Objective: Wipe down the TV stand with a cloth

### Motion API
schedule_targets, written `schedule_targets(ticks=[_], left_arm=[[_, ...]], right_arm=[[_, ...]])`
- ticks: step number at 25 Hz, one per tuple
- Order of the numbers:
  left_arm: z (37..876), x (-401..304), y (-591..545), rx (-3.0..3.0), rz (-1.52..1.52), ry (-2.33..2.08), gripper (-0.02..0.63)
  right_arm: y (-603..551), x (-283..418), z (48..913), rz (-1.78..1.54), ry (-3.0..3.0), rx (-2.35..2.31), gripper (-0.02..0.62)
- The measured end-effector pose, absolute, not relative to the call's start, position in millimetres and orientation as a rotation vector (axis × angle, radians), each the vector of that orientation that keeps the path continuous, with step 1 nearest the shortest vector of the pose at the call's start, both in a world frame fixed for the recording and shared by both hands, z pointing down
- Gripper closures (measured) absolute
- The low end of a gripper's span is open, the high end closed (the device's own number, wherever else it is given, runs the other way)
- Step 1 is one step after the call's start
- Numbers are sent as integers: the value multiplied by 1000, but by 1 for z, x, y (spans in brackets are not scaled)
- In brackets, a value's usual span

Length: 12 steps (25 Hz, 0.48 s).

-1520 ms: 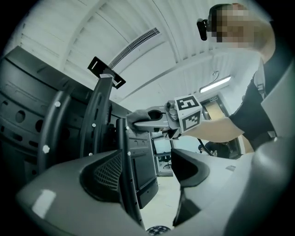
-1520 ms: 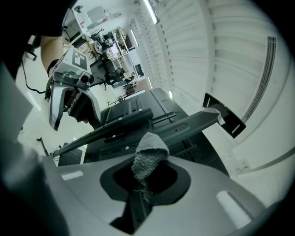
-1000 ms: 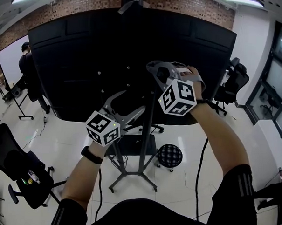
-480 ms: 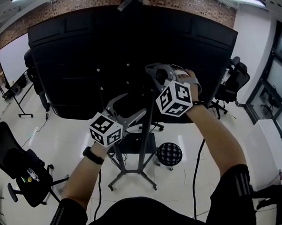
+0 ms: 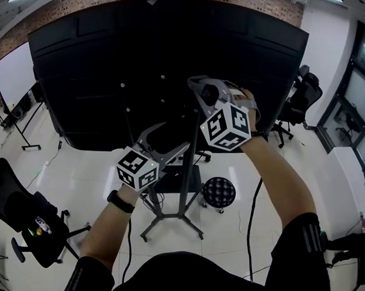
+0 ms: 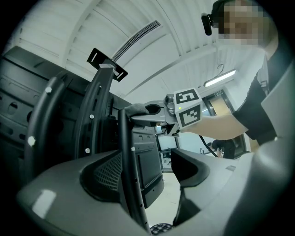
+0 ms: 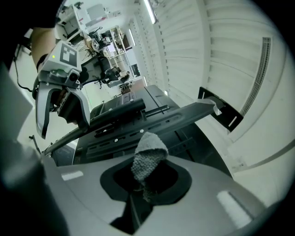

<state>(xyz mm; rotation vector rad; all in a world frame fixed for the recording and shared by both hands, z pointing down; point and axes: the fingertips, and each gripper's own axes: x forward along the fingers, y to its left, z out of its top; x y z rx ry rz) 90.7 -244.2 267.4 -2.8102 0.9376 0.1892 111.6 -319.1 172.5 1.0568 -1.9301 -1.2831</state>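
Head view: TV stand [image 5: 173,223] at 12 o'clock, its pole [image 5: 189,172] rising against the back of the black screen [image 5: 101,78]. Left tongs [image 5: 170,148] sit by the pole; right tongs [image 5: 200,94] higher, at 1 o'clock.

Left gripper view: left tongs [image 6: 145,174] spread wide, pole [image 6: 130,184] between them, unclamped.

Right gripper view: right tongs [image 7: 140,191] closed on a grey cloth [image 7: 146,154], near the stand's bracket [image 7: 138,117].

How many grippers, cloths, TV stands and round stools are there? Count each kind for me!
grippers: 2, the left gripper and the right gripper
cloth: 1, pinched in the right gripper
TV stand: 1
round stool: 1
total: 5
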Motion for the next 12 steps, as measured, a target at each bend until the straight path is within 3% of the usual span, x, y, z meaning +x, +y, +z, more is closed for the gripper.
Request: schedule_targets(ticks=[12], left_arm=[[288, 89, -247, -2849, 171, 935, 250]], right_arm=[[-322, 111, 234, -1115, -1982, 969, 547]])
